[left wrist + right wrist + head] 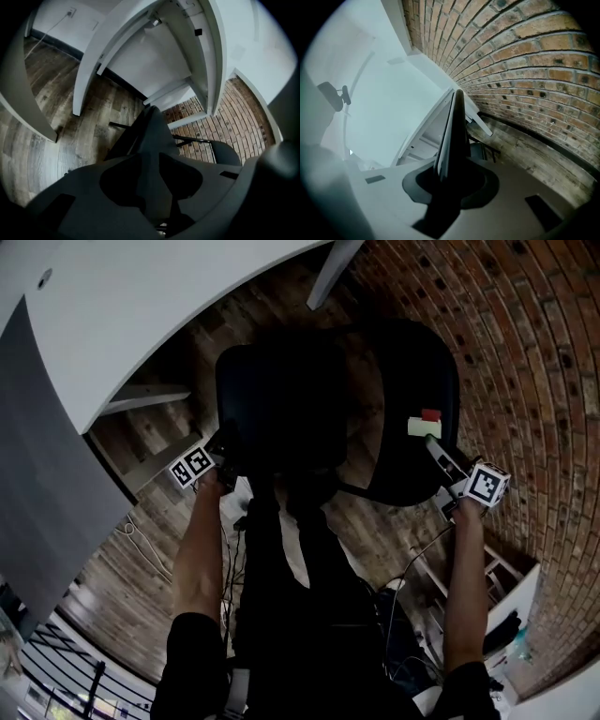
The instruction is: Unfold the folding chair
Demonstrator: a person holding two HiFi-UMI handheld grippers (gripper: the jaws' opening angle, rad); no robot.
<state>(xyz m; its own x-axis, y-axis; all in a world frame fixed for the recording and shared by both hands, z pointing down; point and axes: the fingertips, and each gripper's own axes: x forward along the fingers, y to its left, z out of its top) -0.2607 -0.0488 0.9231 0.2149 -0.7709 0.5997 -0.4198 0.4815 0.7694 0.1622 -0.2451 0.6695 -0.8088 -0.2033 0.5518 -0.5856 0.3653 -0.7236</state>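
Tongs, two: left tongs [150, 182] and right tongs [449, 186] both clamp one folding chair [412, 371].

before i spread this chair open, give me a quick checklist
1. Left gripper jaws closed on the folding chair: ok.
2. Right gripper jaws closed on its other panel: ok.
3. Chair locked fully open: cannot tell.
4. Clearance to the brick wall: cannot tell.
5. Floor free of trip hazards: not ok, a white cable lies on it at the left.
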